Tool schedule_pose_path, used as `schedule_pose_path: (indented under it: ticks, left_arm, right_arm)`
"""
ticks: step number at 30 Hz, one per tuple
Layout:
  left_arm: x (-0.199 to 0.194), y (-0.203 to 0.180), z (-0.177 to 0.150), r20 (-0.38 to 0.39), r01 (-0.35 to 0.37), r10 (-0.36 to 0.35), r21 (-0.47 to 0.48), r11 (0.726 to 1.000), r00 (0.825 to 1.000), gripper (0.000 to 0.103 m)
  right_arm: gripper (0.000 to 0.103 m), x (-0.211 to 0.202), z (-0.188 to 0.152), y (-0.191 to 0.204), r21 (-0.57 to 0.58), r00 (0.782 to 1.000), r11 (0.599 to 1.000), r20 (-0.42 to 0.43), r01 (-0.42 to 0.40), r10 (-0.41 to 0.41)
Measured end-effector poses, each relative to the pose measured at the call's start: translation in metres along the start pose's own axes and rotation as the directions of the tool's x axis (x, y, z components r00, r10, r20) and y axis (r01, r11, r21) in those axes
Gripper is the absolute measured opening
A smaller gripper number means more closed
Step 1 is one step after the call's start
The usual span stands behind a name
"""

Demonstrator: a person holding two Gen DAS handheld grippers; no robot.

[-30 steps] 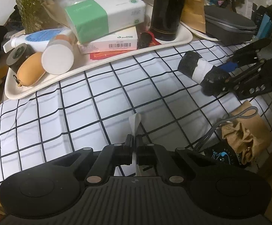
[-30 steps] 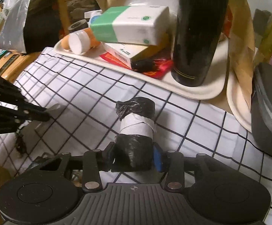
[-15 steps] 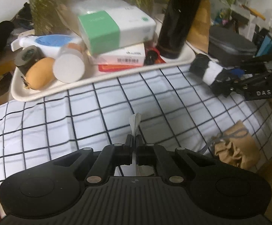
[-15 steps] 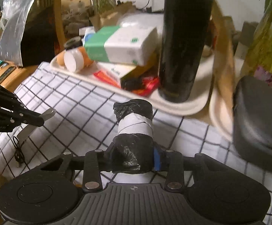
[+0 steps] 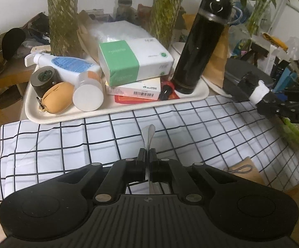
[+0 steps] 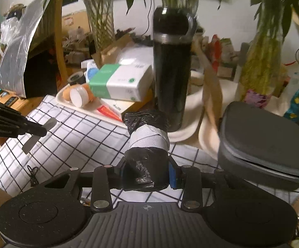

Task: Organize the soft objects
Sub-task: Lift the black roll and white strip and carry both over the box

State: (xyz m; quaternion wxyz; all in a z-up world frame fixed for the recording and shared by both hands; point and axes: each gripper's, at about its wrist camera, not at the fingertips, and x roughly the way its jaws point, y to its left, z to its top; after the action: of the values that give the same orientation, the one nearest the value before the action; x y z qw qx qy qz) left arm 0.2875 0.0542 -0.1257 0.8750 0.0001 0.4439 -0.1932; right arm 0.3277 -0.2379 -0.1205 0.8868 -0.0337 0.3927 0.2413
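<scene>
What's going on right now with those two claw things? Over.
Left gripper shut on thin white strip. Right gripper clamping black bag roll, above checked cloth. Crowded tray ahead.

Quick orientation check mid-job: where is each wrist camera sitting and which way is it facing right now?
Left wrist: behind the left tool, shut on a thin white strip, facing the cluttered tray; right tool at far right.
Right wrist: behind the right tool, clamped on a black plastic roll with a white band, facing the black flask; left tool at left, a wrist at lower right.
Shared: checked cloth, tray, flask, green-and-white tissue pack.
</scene>
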Motion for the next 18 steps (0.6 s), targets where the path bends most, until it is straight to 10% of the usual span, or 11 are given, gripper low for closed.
schedule_pose_path:
  ticks: [18]
  left_arm:
    - [-0.055, -0.028, -0.005, 0.097, -0.012, 0.009, 0.036, 0.999, 0.995, 0.003]
  right_arm:
    - [0.041, -0.095, -0.031, 0.042, -0.034, 0.996, 0.999, 0.091, -0.021, 0.024]
